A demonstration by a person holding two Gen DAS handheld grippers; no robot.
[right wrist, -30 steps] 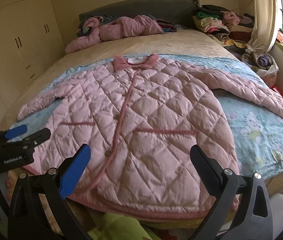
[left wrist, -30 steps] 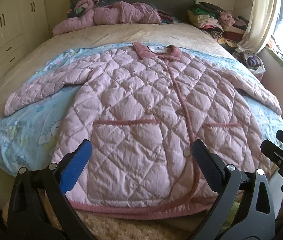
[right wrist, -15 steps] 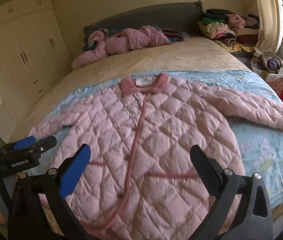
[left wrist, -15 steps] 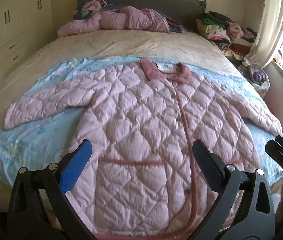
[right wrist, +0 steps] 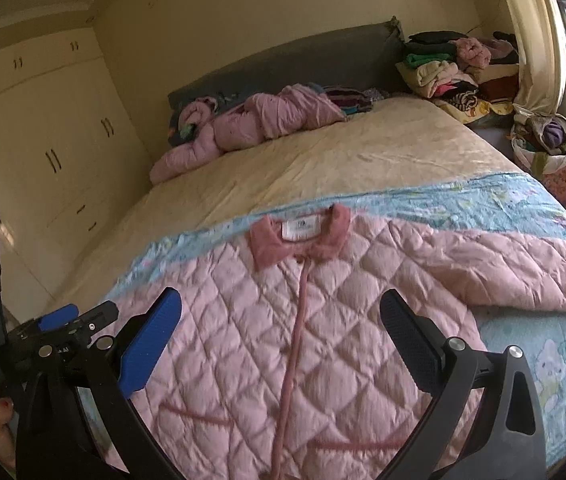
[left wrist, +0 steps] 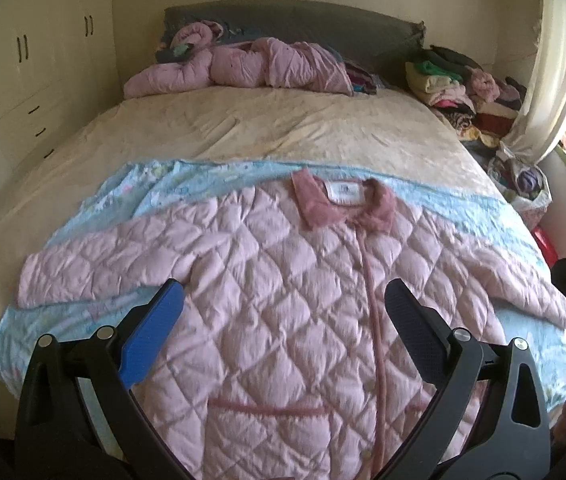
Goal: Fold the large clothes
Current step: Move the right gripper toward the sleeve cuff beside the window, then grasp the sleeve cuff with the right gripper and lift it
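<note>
My pink quilted padded coat lies flat on the bed, collar toward the headboard, its placket running straight away from me. Both my left claw and right claw gape wide, empty; each sleeve lies outward of its claw.

The left gripper has its jaws spread wide with nothing between them; its left finger carries a blue pad and its right a dark one. The right gripper is likewise spread wide and empty, with the same blue and dark pads. In the right wrist view, the left gripper shows at the lower left edge, beside the right one.
</note>
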